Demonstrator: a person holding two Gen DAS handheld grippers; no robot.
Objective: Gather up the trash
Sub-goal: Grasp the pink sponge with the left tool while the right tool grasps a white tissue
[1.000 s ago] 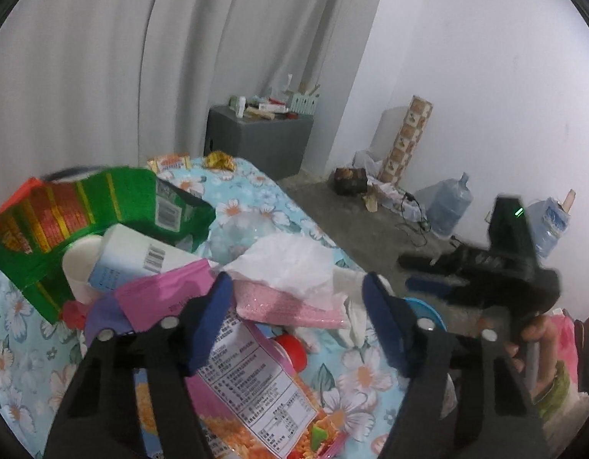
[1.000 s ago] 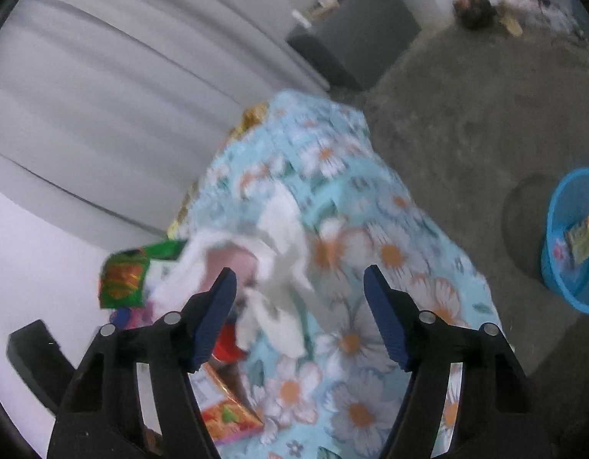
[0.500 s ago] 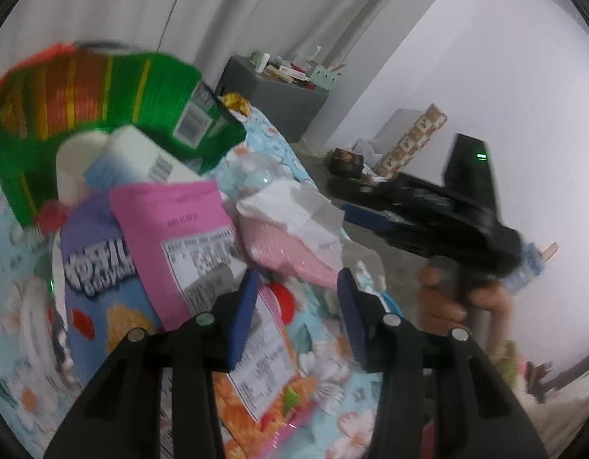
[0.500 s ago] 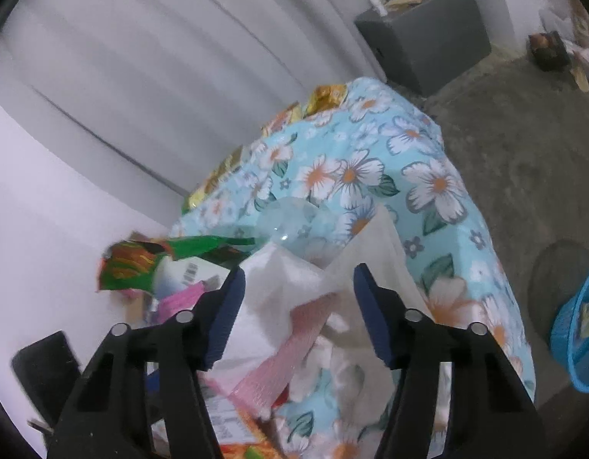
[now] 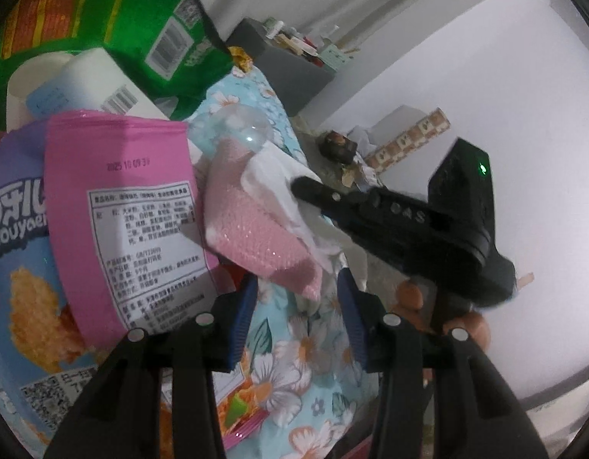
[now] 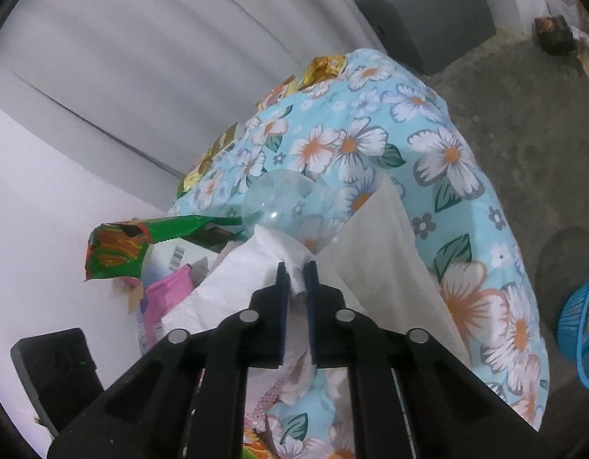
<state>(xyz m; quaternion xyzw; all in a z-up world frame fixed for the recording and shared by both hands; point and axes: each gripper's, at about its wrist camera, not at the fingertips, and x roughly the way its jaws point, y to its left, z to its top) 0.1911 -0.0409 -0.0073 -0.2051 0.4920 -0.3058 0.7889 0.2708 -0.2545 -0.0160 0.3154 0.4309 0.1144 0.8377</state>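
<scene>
Right wrist view shows the right gripper [image 6: 296, 276] pinched on crumpled white tissue [image 6: 263, 256], blue plastic basket [image 6: 579, 329] at three o'clock; left gripper [image 5: 296, 308] gapes empty.

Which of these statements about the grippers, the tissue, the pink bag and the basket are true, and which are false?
1. The right gripper is shut on the tissue. True.
2. The left gripper is shut on the pink bag. False: it is open, holding nothing.
3. The tablecloth has a flower print. True.
4. The basket on the floor is red. False: it is blue.
</scene>
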